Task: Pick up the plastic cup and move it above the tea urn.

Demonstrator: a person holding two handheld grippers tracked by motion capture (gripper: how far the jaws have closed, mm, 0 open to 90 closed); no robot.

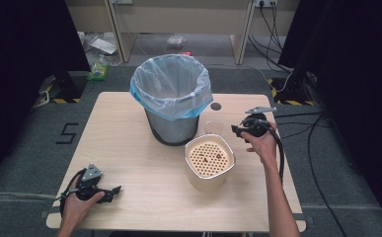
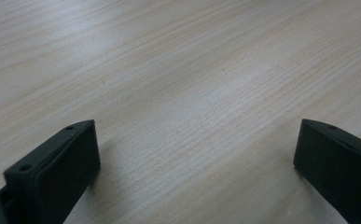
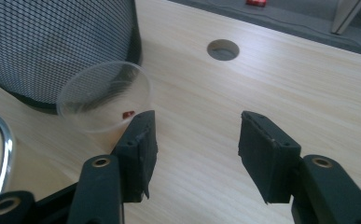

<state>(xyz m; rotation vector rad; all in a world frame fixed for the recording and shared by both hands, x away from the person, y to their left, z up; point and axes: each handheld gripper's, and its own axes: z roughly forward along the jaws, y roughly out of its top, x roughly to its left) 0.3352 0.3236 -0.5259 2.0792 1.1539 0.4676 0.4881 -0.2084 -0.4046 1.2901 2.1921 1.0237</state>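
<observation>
A clear plastic cup [image 1: 209,127] [image 3: 104,95] stands on the table between the mesh bin [image 1: 171,94] [image 3: 52,42] and a cream pot [image 1: 228,170]. The cup holds a small reddish bit. The pot has a perforated insert with a few brown bits on it, and its metal rim [image 3: 5,140] shows at the left edge of the right gripper view. My right gripper [image 1: 238,131] [image 3: 194,126] hovers just right of the cup, jaws open with nothing between them. My left gripper [image 1: 115,190] [image 2: 197,140] rests low at the table's front left, open over bare wood.
The bin is lined with a pale blue plastic bag and stands at the back middle of the wooden table [image 1: 129,148]. A round cable hole [image 1: 215,106] [image 3: 223,49] lies right of the bin. Cables and clutter lie on the floor beyond the table.
</observation>
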